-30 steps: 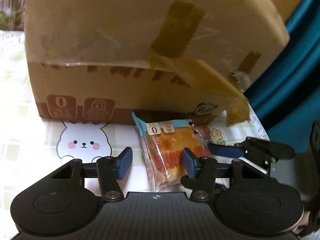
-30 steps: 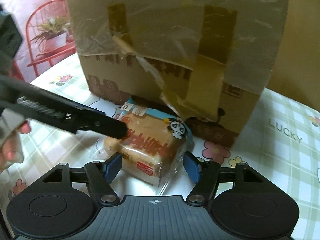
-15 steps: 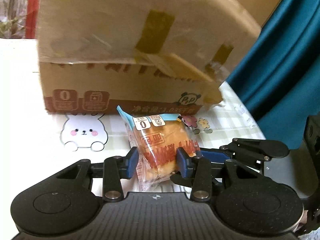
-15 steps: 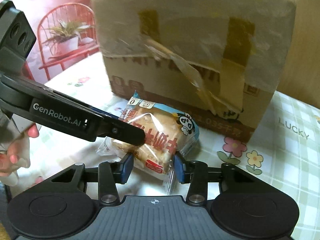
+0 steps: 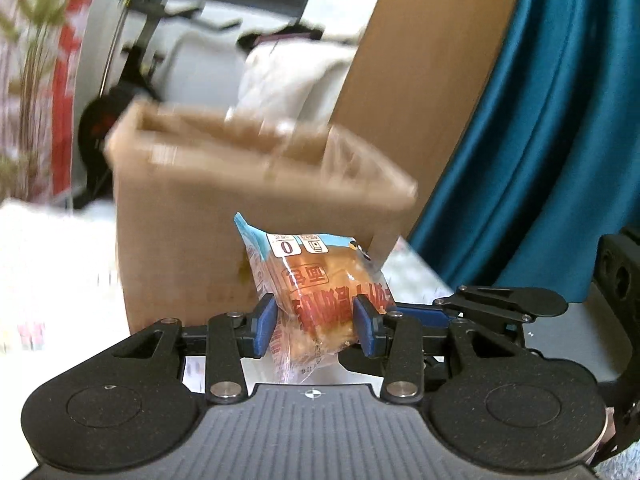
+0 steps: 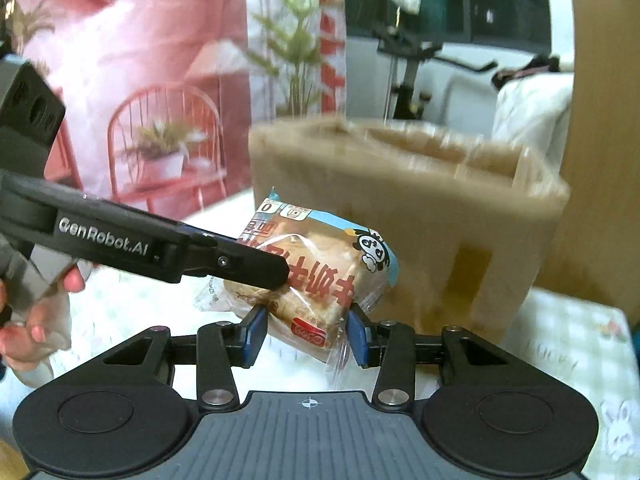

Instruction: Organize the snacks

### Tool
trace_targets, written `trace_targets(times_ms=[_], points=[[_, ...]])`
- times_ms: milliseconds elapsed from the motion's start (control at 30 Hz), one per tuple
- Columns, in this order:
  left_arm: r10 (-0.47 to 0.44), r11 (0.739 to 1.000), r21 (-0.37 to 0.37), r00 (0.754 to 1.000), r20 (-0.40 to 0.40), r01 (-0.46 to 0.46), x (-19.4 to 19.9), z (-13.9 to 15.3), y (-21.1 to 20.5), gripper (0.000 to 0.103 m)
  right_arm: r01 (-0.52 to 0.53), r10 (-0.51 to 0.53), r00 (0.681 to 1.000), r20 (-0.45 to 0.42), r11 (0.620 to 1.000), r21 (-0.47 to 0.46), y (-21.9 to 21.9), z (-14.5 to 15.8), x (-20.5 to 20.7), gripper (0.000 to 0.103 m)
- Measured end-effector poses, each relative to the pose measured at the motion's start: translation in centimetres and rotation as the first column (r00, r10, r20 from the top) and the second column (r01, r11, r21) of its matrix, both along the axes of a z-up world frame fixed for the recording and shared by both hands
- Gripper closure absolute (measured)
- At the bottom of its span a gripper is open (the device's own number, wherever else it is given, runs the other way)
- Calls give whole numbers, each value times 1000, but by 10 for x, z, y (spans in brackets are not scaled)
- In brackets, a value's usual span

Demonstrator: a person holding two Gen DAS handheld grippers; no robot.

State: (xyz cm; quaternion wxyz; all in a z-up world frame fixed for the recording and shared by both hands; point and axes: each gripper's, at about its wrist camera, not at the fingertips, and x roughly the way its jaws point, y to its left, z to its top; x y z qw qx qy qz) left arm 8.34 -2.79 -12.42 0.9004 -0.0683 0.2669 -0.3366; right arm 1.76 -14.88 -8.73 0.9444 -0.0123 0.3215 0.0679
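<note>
A clear-wrapped bread snack packet [image 5: 312, 272] with a blue top edge and red lettering hangs in the air in front of a cardboard box [image 5: 200, 216]. My left gripper [image 5: 316, 324] is shut on its lower part, blue pads pressing both sides. In the right wrist view the same packet [image 6: 332, 264] sits between the pads of my right gripper [image 6: 306, 332], also shut on it. The left gripper's fingers [image 6: 240, 264] reach in from the left and clamp the packet's near corner. The box [image 6: 440, 220] has its top open, its rim about level with the packet.
A checked tablecloth with cartoon prints [image 6: 560, 332] covers the table under the box. A teal curtain [image 5: 540, 140] and a wooden panel [image 5: 420, 60] stand to the right. A person's hand [image 6: 36, 320] holds the left gripper. A red chair backdrop [image 6: 160, 140] is behind.
Both grippers closed on the bread packet where it lay on the table and lifted it together. The box now appears lower, so its open top shows.
</note>
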Motion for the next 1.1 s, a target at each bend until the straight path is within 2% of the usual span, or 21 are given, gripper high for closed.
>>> trace_targets(times_ms=[167, 267, 367, 433, 533, 667, 867, 900, 1000, 1033, 1100], points=[[-12, 1000, -24, 998, 68, 14, 17, 37, -5, 59, 1, 1, 997, 78, 1000, -16, -14, 42, 17, 63], [-9, 1000, -25, 994, 107, 12, 38, 54, -14, 59, 3, 3, 993, 114, 998, -58, -23, 60, 38, 64], [-3, 999, -43, 994, 108, 7, 69, 59, -24, 59, 6, 9, 990, 138, 994, -108, -35, 73, 68, 64], [-4, 998, -57, 997, 79, 9, 93, 61, -31, 59, 15, 6, 988, 154, 991, -130, -46, 77, 91, 64], [-5, 998, -55, 1000, 29, 6, 117, 62, -41, 59, 38, -17, 990, 140, 989, -146, -64, 72, 122, 64], [3, 1000, -26, 1000, 0, -3, 133, 47, -57, 59, 66, -53, 994, 98, 989, -130, -86, 52, 151, 63], [27, 1000, -2, 996, -79, -28, 155, 28, -55, 59, 93, -91, 996, 18, 992, -85, -97, 14, 162, 63], [39, 999, 10, 996, -75, -39, 155, 28, -53, 57, 100, -99, 995, 10, 992, -77, -98, 11, 161, 58], [84, 994, 69, 996, -40, -81, 152, 33, -49, 41, 145, -144, 989, 18, 985, -90, -98, 8, 153, 34], [102, 992, 81, 995, -25, -99, 153, 36, -48, 37, 162, -161, 987, 18, 982, -96, -99, 9, 150, 30], [116, 989, 89, 993, 15, -117, 146, 43, -40, 33, 193, -192, 981, 19, 976, -96, -101, 12, 145, 17]])
